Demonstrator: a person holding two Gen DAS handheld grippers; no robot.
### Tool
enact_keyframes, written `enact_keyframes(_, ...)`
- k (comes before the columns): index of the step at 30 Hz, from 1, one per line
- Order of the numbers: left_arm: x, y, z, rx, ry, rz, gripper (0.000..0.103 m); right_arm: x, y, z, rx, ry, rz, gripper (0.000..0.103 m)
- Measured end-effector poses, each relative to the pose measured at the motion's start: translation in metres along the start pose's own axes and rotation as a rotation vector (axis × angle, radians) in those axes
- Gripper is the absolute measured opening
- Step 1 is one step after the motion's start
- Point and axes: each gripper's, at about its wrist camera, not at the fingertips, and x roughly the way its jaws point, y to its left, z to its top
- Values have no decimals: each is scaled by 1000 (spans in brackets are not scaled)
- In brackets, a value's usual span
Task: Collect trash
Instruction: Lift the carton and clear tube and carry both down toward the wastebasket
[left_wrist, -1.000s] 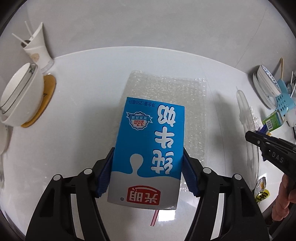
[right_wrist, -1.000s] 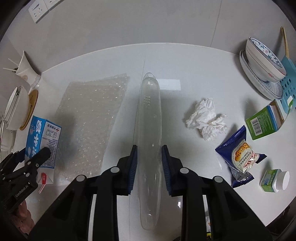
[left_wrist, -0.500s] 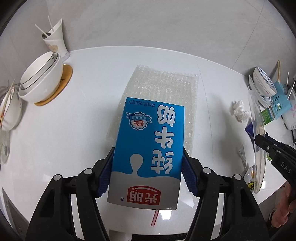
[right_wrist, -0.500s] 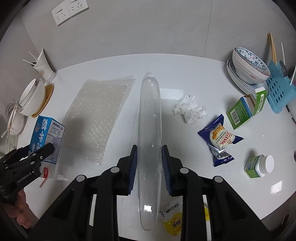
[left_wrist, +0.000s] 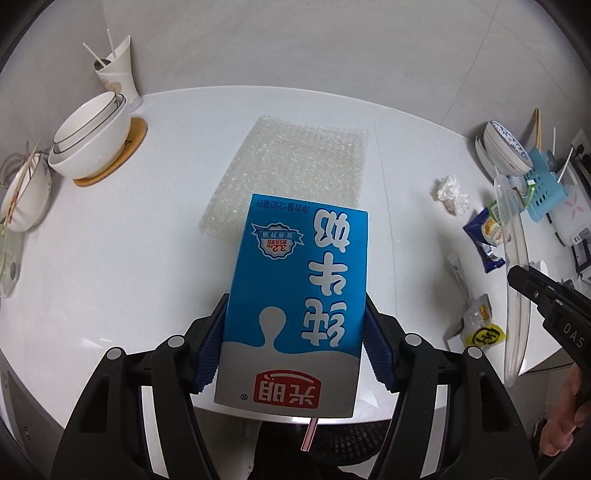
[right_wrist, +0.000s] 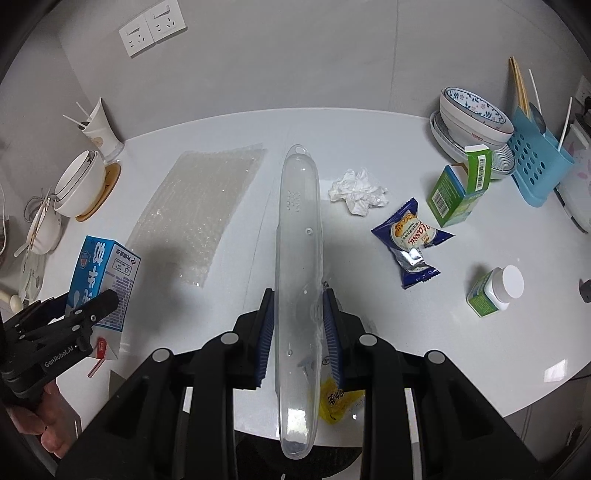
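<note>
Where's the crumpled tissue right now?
In the right wrist view the crumpled tissue lies on the white table, just right of the held clear plastic case and up-left of the blue snack wrapper.

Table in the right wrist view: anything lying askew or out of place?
Yes. The green box stands with its top flap torn open, and the white-capped bottle lies tipped on its side near the table's edge.

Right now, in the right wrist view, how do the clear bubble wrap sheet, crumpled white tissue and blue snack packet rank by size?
1. Clear bubble wrap sheet, clearly largest.
2-3. Blue snack packet and crumpled white tissue: too alike to rank.
</note>
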Motion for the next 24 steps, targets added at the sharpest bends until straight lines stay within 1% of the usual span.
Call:
enact_keyframes(2, -6, -2, -5, 5, -10, 2, 64, -6, -3, -7, -4, -8, -4, 25)
enact_keyframes(7, -19, -9, -19, 12, -19, -6, 64, -20, -10, -22, 16, -12, 17, 25)
enact_keyframes(16, -33, -14, -49, 8, -28, -10, 64, -40, -6, -48, -6, -24, 39, 25)
enact_keyframes(24, -42, -21, -78, 5, -28, -20, 64, -57, -11, -83, -31, -31, 41, 25)
